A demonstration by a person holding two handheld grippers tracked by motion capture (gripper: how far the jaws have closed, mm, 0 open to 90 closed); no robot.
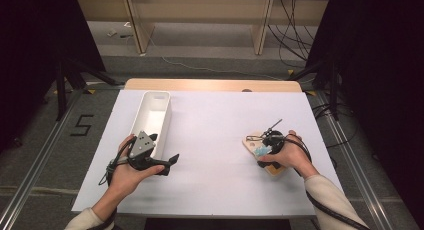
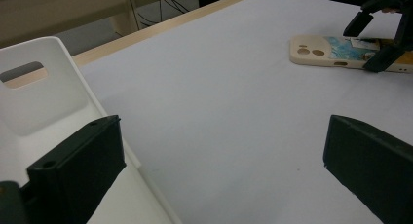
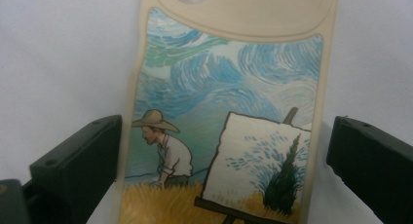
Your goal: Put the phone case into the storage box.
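Phone case [image 3: 229,112] — beige, printed with a painter at an easel under a swirling blue sky; lies flat on the white table [image 1: 215,125], right of centre, near side.

Your right gripper [image 1: 264,149] — poised over the case, jaws spread wide, one either side of it, not touching; nothing gripped.

Your left gripper [image 1: 172,160] — at the near left, jaws wide apart and empty, pointing right across the table.

White bin [image 1: 151,117] — long, handle slot in its end wall; just beside your left gripper, well apart from the case.
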